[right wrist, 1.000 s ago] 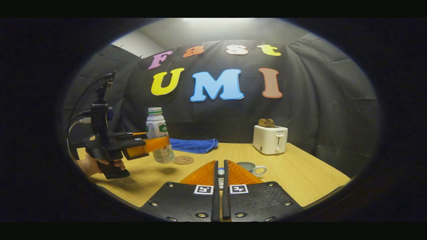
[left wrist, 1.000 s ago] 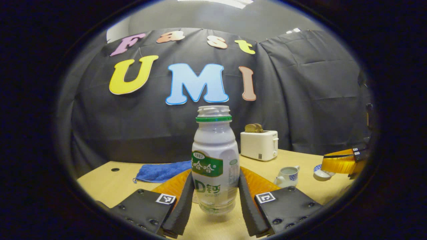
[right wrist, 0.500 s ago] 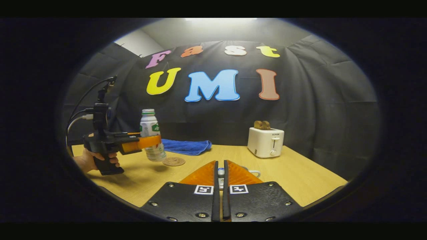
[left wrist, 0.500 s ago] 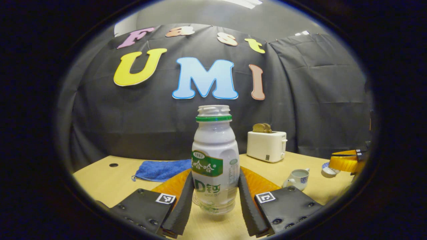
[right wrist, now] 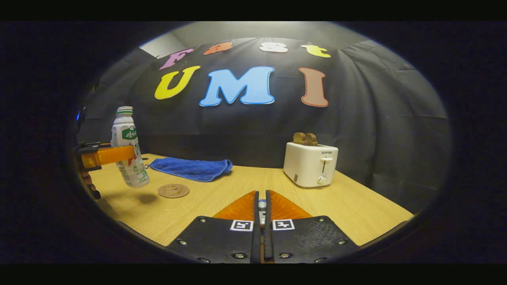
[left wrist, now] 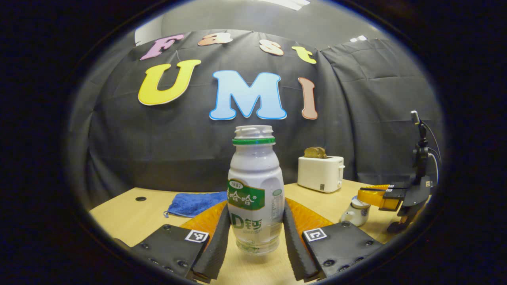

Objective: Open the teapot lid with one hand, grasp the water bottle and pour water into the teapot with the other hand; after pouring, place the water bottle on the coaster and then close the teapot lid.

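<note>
A white, capless water bottle (left wrist: 255, 190) with a green label hangs above the table, my left gripper (left wrist: 255, 209) shut on its lower body. In the right gripper view the bottle (right wrist: 128, 152) leans slightly, left of and above the round brown coaster (right wrist: 173, 190), with the left gripper (right wrist: 132, 153) around it. The small white teapot (left wrist: 354, 213) stands at the right with its lid (left wrist: 358, 202) on top. My right gripper (left wrist: 363, 196) is over it. In its own view my right gripper (right wrist: 261, 194) is shut on the lid's knob (right wrist: 261, 204), and its fingers hide the teapot.
A white toaster (right wrist: 311, 164) with bread in its slots stands at the back right of the wooden table (right wrist: 356, 213). A blue cloth (right wrist: 190, 168) lies at the back, behind the coaster. A hand (right wrist: 89, 184) holds the left gripper at the table's left edge.
The right gripper has brought the lid leftward from beside the teapot down onto its mouth, and the teapot has gone out of sight under its fingers. The bottle stays held above the table.
</note>
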